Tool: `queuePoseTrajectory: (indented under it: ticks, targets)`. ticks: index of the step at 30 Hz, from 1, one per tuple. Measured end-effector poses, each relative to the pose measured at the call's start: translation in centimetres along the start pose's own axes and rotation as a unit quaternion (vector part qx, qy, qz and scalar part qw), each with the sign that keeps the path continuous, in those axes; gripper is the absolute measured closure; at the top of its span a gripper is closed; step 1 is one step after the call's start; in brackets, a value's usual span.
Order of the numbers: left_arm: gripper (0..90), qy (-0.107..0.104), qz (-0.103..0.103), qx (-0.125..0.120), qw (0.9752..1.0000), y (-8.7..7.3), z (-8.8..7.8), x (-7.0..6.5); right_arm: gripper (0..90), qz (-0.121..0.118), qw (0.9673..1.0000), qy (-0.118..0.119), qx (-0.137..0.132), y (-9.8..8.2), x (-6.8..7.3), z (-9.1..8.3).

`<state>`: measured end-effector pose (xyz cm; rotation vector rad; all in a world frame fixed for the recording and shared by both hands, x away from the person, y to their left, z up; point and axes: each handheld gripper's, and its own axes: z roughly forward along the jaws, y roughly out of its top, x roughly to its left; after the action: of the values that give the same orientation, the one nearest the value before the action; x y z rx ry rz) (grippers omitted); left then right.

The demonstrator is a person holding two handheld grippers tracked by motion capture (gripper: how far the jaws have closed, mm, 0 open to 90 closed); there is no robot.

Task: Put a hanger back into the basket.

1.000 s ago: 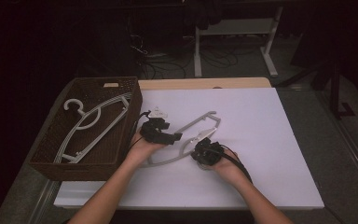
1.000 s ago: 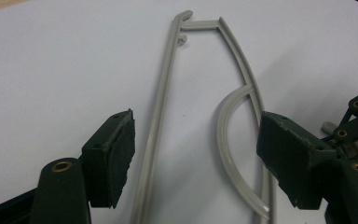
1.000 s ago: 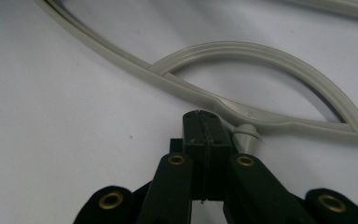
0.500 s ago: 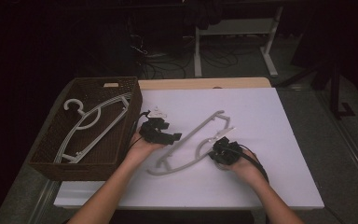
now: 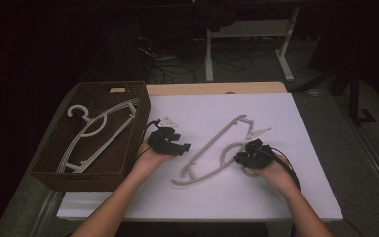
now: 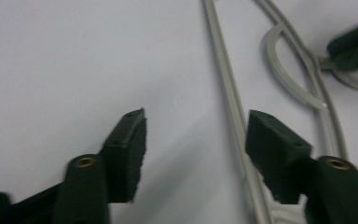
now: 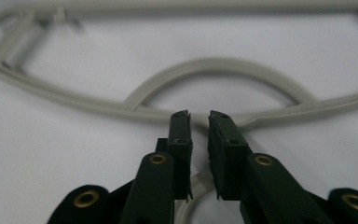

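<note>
Hanger on tabletop: grey plastic hanger (image 5: pixel 212 150) lay flat on the white tabletop (image 5: pixel 306 197), slanted from lower-left to upper-right, between the two hands. In the left gripper view its straight bar (image 6: pixel 228 107) ran just beside one finger.
Hook: hook end (image 7: pixel 196 186) curled toward the person's R side, under the R gripper; partly hidden by the fingers.
L gripper: left gripper (image 5: pixel 173 146) sat near the basket, w/ the hand resting on the tabletop.
L fingers: wide apart w/ bare tabletop between; had just been closing in; nothing between the pads (image 6: pixel 130 154). Hanger bar passed close by the other finger; contact can't be told.
R gripper: right gripper (image 5: pixel 246 157) was at the hanger's hook end; in its own view (image 7: pixel 199 122) it pointed at the neck where the hook met the curved arm.
R fingers: narrow gap, just been opening; hook stem lay in line w/ the gap, pads (image 7: pixel 228 144) not pressing on it.
Basket: dark woven basket (image 5: pixel 54 165) stood at the tabletop's L edge, well apart from the loose hanger.
Basket contents: more grey hangers (image 5: pixel 96 133) lay inside, hooks toward the far-L corner.
</note>
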<state>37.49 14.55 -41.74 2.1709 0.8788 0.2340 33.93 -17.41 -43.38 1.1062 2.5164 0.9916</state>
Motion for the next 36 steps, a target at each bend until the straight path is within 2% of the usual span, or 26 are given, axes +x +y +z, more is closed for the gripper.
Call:
queuePoseTrajectory:
  ticks: [2,4,8,10,13,18,25,30,32,36]
  targets:
    - [56.3,-0.006,-0.003,0.006,1.0000,-0.5,-0.1,-0.2,60.2,0.018,0.9996,0.003,-0.023,0.2,-0.6,-0.7]
    - [66.8,-0.017,-0.003,0.018,0.9997,-1.1,0.0,-0.5,53.5,0.031,0.9989,-0.004,-0.036,0.2,-1.0,-1.1]
    - [83.4,-0.018,0.013,0.044,0.9988,-2.3,0.1,-1.3,43.2,0.048,0.9975,-0.014,-0.050,0.2,-1.7,-1.4]
    - [89.4,-0.019,0.020,0.055,0.9981,-2.7,0.1,-1.6,33.7,0.052,0.9967,-0.021,-0.059,0.2,-1.9,-1.5]
    - [90.0,-0.023,0.028,0.071,0.9968,-3.3,0.2,-1.8,24.4,0.056,0.9957,-0.018,-0.071,0.1,-2.2,-1.8]
    - [90.0,-0.039,0.033,0.085,0.9951,-3.7,0.6,-2.2,17.8,0.059,0.9941,-0.021,-0.088,0.1,-2.5,-2.5]
    - [90.0,-0.069,0.047,0.093,0.9922,-3.6,1.1,-3.7,17.1,0.061,0.9937,-0.028,-0.089,0.0,-2.9,-2.8]
    - [90.0,-0.091,0.066,0.096,0.9890,-3.5,1.7,-5.6,17.2,0.065,0.9937,-0.033,-0.085,0.0,-3.2,-2.7]
    - [90.0,-0.109,0.068,0.096,0.9870,-3.4,2.1,-6.4,17.3,0.065,0.9937,-0.034,-0.085,-0.1,-3.4,-2.6]
    - [90.0,-0.126,0.079,0.094,0.9845,-3.2,2.6,-7.8,17.6,0.066,0.9936,-0.039,-0.082,-0.1,-3.7,-2.5]
